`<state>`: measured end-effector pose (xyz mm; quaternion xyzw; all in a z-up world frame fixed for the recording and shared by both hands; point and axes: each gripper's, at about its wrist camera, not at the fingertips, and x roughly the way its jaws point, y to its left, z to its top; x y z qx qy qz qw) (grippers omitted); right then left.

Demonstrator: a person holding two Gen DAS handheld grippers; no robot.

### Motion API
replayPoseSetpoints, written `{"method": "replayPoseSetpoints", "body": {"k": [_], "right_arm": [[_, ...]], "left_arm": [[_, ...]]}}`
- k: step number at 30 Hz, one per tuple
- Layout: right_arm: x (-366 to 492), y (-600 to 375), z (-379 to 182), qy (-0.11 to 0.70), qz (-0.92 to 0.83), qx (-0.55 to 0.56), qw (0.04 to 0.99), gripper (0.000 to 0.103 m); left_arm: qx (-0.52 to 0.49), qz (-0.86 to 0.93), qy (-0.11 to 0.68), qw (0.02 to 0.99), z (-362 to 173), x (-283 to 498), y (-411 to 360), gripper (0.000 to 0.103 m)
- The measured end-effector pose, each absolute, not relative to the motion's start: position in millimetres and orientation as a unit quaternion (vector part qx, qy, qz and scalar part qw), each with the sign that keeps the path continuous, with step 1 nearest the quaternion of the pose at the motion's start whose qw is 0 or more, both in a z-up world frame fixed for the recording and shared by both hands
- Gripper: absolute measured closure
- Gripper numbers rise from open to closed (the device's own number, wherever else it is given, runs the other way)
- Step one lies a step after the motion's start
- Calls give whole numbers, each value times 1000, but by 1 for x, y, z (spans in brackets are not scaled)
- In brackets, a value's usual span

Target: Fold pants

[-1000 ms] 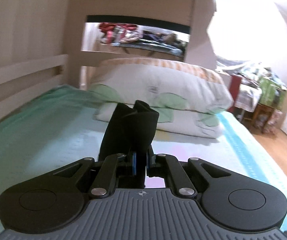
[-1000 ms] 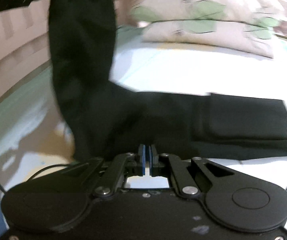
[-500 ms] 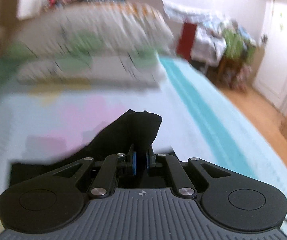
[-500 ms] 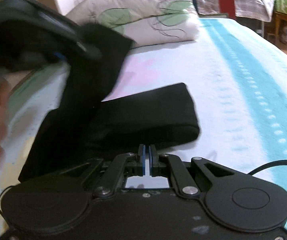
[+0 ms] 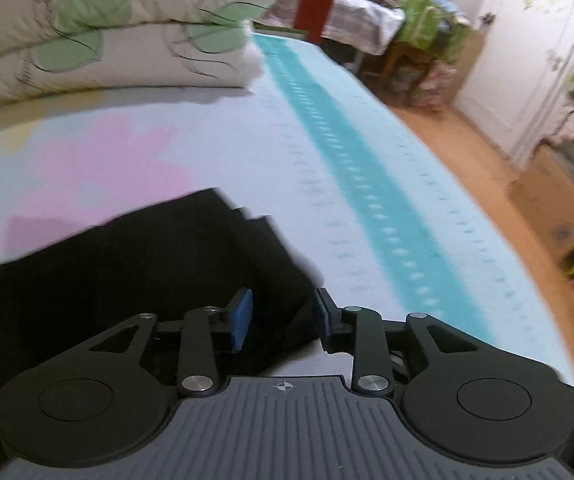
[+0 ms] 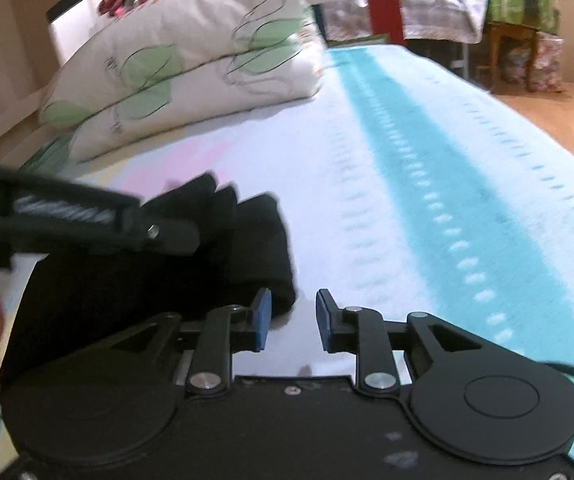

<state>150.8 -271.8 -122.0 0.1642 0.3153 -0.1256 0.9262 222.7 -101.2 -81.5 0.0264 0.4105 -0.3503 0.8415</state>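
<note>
2 grippers opening over folded black pants (image 5: pixel 135 264) on bed (image 5: pixel 287 152), left gripper (image 5: pixel 283 314) astride fabric, right gripper (image 6: pixel 293 316) empty

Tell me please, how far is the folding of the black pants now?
Done: the black pants lie on the bed sheet as a layered stack, edges stepped. In hand: nothing; the left gripper and right gripper are opening, pads off the cloth. Left: perhaps squaring the edges.
</note>
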Motion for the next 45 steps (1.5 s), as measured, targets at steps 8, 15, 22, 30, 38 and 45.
{"method": "replayPoseSetpoints", "body": {"k": [8,15,22,30,38,45], "right_arm": [[157,-288,-100,270,-135,149,942,62],[190,-280,-100,263,-60,187,945,52],[234,-274,-136,325,-46,205,922,50],[246,-259,-147,342,-28,171,923,60],[225,-271,-105,279,-60,183,941,96],[225,-286,-128,309,-131,190,922,75]], "left_arm": [[-6,-323,389,863,-51,217,-77,62],[-53,-199,425,881,-57,245,15,60],[-82,-143,469,868,-82,253,86,60],[-98,-121,483,862,-100,248,123,60],[-97,-147,462,869,-94,249,118,60],[-61,-168,458,871,-96,261,84,60]]}}
